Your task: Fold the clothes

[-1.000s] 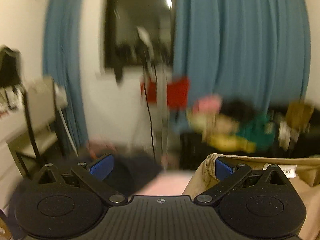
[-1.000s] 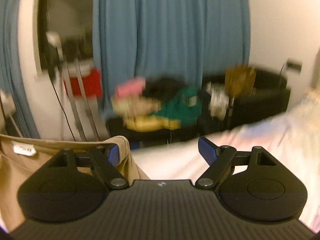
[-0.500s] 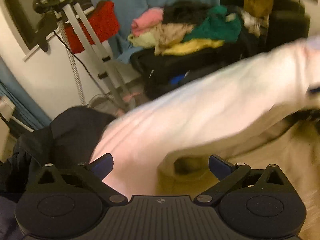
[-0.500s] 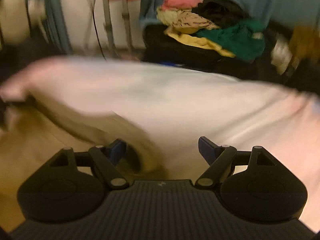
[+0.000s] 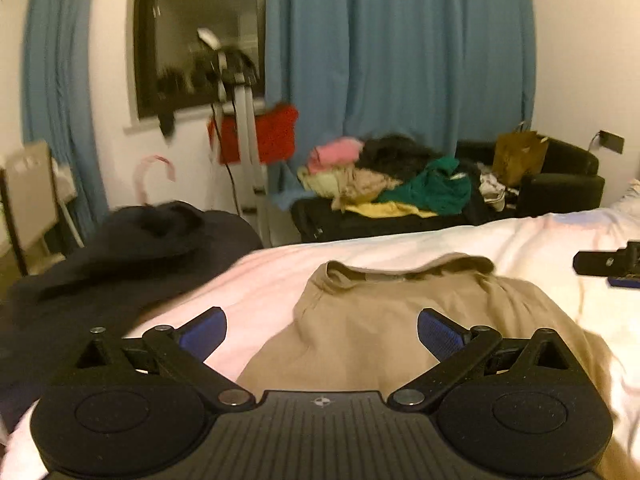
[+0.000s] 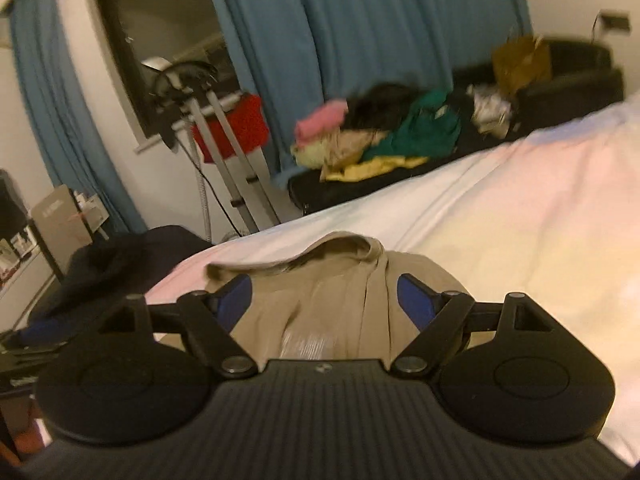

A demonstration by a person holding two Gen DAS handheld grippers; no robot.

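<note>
White bed (image 5: 460, 240) is carrying the tan shirt (image 5: 400, 320), probably for folding, lying ahead of both hand-held grippers, left (image 5: 322, 330) and right (image 6: 322, 300), gaping wide, gripping nothing.

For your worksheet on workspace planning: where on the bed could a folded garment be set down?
Bare white sheet lies right of the tan shirt, up to the bed's far edge. It is crowded left, where dark clothing borders the shirt. Both jaws are open.
</note>
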